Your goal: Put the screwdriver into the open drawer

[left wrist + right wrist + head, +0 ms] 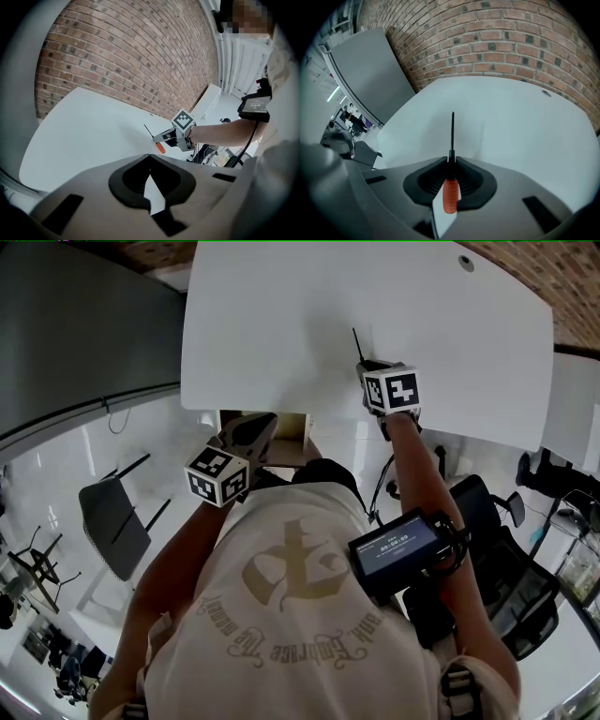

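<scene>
**Screwdriver clamped in right tongs, drawer not yet reached**

My right tongs (451, 161) were gripping the screwdriver (450, 193). The pads bit at the neck, where the orange handle met the shaft. The handle lay behind the pads, toward me, and the thin black shaft ran straight out past the tips. I judged that grip deliberate: with the tool in line with the tongs and held near its heavy end, it should not swing or roll on the way over.

The white table (309, 324) lay under and ahead of those tips. The screwdriver looked lifted off it, though I could not be sure the tip was clear.

My left tongs (150, 161) had their jaws together with nothing between them. They hung low at the near edge of the table, pointing across it toward the right tongs. The open drawer (286, 432) showed its wooden inside just beside their tips, under the table edge. I took it they waited there to keep out of the path and be on hand to steady the drawer.

From the right tongs the drawer lay back toward me, off to their left and below the tabletop. The job was about half done: the tool was secured but not delivered. The carry would need the long shaft kept off the table edge and the drawer front, then a low release.
</scene>
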`<action>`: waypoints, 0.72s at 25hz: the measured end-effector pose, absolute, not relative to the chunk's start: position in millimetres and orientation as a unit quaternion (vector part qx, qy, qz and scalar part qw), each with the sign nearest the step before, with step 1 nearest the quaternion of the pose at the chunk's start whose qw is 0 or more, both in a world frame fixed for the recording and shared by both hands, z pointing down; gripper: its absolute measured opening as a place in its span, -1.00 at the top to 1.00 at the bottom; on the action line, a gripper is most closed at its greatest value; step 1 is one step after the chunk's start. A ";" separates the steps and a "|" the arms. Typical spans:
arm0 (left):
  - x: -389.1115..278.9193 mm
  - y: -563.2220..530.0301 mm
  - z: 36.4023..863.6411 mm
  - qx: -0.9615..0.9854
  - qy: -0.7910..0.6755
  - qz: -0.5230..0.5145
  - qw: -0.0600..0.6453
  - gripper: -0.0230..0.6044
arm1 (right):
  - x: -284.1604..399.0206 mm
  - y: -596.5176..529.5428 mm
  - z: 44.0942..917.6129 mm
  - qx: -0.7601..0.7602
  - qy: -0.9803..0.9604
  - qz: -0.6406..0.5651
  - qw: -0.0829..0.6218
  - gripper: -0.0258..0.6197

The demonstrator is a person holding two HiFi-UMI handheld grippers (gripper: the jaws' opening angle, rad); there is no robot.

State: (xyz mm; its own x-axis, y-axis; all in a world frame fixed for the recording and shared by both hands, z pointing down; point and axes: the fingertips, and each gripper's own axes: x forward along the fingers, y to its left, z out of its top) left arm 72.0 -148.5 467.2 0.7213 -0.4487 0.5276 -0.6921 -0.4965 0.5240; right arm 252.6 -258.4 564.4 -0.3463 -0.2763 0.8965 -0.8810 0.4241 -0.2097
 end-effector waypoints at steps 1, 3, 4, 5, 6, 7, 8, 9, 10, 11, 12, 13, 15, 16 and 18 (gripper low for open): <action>71.4 -149.4 466.9 0.850 -0.336 0.163 0.373 0.86 | 252.3 -259.2 562.8 0.394 -0.737 0.365 0.411 0.71; 70.9 -151.2 467.0 0.851 -0.335 0.162 0.371 0.86 | 252.5 -260.1 561.4 0.396 -0.738 0.367 0.405 0.71; 71.5 -151.7 467.7 0.852 -0.333 0.161 0.371 0.86 | 253.3 -260.3 561.5 0.397 -0.738 0.368 0.403 0.71; 72.5 -152.2 468.8 0.852 -0.332 0.161 0.371 0.86 | 254.5 -260.2 561.9 0.399 -0.738 0.369 0.400 0.71; 73.6 -152.9 470.1 0.852 -0.331 0.161 0.372 0.86 | 255.7 -260.2 562.3 0.400 -0.738 0.370 0.398 0.71; 74.2 -153.7 471.1 0.852 -0.331 0.160 0.372 0.86 | 256.2 -260.1 562.2 0.401 -0.738 0.371 0.396 0.71; 73.7 -154.3 471.4 0.852 -0.331 0.159 0.372 0.86 | 255.6 -259.6 561.3 0.401 -0.739 0.372 0.393 0.71; 71.8 -154.0 470.8 0.853 -0.331 0.158 0.372 0.86 | 253.4 -258.4 559.7 0.402 -0.740 0.372 0.391 0.71; 68.2 -152.3 469.4 0.854 -0.330 0.157 0.370 0.86 | 249.4 -256.0 557.0 0.403 -0.741 0.372 0.388 0.71; 63.1 -149.0 467.5 0.855 -0.330 0.155 0.369 0.86 | 243.9 -252.3 553.5 0.404 -0.743 0.371 0.384 0.71; 56.8 -144.3 465.4 0.856 -0.329 0.154 0.367 0.86 | 237.0 -247.8 549.2 0.405 -0.745 0.370 0.380 0.71; 49.8 -138.9 463.2 0.857 -0.329 0.153 0.366 0.86 | 229.2 -242.8 544.6 0.406 -0.748 0.369 0.374 0.71; 36.6 -128.9 459.9 0.859 -0.328 0.150 0.363 0.86 | 214.0 -233.7 536.1 0.407 -0.754 0.367 0.362 0.71; 31.2 -125.5 458.7 0.860 -0.327 0.149 0.361 0.86 | 208.0 -230.3 533.1 0.407 -0.757 0.365 0.357 0.71; 22.6 -122.1 456.6 0.862 -0.327 0.147 0.359 0.86 | 199.2 -226.1 528.2 0.408 -0.761 0.363 0.350 0.71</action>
State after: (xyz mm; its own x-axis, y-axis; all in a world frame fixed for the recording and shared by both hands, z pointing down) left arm 22.6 -122.1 456.6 0.7427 -0.4588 0.4877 -0.6694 -0.5281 0.5225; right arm 199.2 -226.1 528.2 -0.4221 -0.3679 0.8285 -0.8751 0.4039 -0.2665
